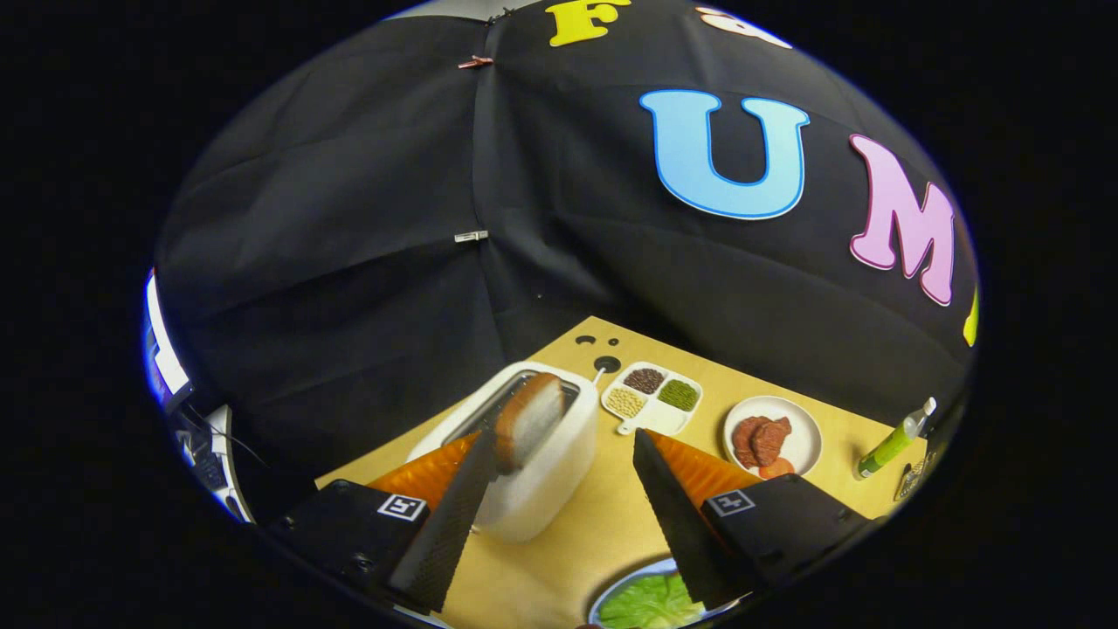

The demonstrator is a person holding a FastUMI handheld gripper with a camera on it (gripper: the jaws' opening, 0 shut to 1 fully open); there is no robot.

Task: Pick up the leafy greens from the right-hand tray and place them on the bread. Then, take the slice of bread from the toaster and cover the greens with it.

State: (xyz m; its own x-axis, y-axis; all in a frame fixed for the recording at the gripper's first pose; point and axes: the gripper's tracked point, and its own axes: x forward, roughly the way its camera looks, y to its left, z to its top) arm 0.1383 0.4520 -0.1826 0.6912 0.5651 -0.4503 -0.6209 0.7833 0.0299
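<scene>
A brown-crusted bread slice (529,418) stands tilted out of the slot of the white toaster (546,485), just ahead of my left fingertip (489,459) and touching or nearly touching it. My gripper (569,441) is open, its fingers spread wide above the toaster's near end, and the right fingertip (648,447) is well apart from the slice. Below the fingers, close to me, leafy greens (651,603) lie on a blue-rimmed plate (611,587); whatever is under the greens is hidden.
Beyond the fingers sits a white divided tray (651,421) of beans and seeds. To its right are a white plate (802,445) with red meat pieces and a green squeeze bottle (891,445). The wooden table (603,524) ends at the black cloth wall.
</scene>
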